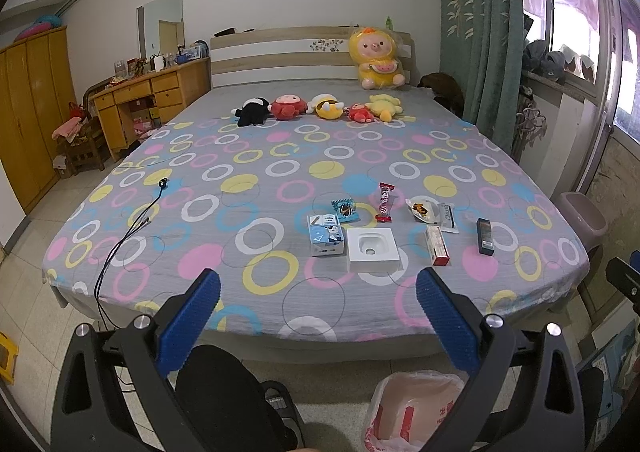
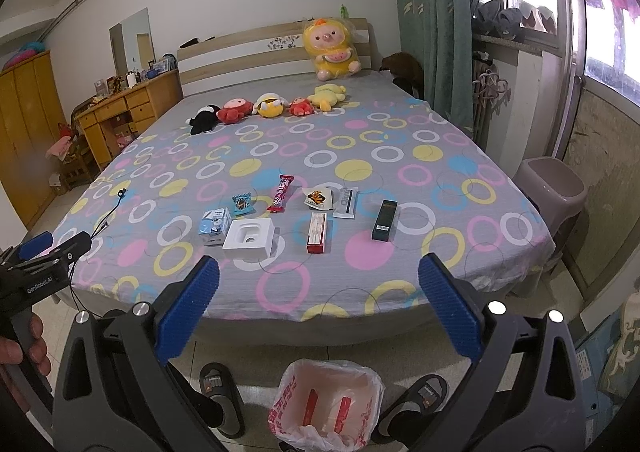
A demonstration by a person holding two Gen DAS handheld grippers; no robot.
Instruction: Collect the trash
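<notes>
Trash lies near the bed's front edge: a blue-white carton point(image 1: 326, 239) point(image 2: 215, 227), a white tray box point(image 1: 373, 249) point(image 2: 250, 237), a red-white box point(image 1: 437, 245) point(image 2: 317, 232), a dark box point(image 1: 485, 236) point(image 2: 384, 220), a blue wrapper point(image 1: 344, 209) point(image 2: 242, 204), a red candy wrapper point(image 1: 385, 201) point(image 2: 281, 193) and white packets point(image 1: 434, 212) point(image 2: 332, 200). A bin lined with a white-red bag point(image 1: 408, 408) point(image 2: 326, 404) stands on the floor below. My left gripper point(image 1: 318, 302) and right gripper point(image 2: 318, 288) hover open before the bed, holding nothing.
Several plush toys point(image 1: 316, 108) point(image 2: 268, 106) sit at the bed's far end. A black cable point(image 1: 132, 220) trails over the left edge. A purple stool point(image 2: 550, 188) stands right of the bed. The person's slippered feet point(image 2: 220, 392) flank the bin. A wooden desk point(image 1: 148, 100) is at left.
</notes>
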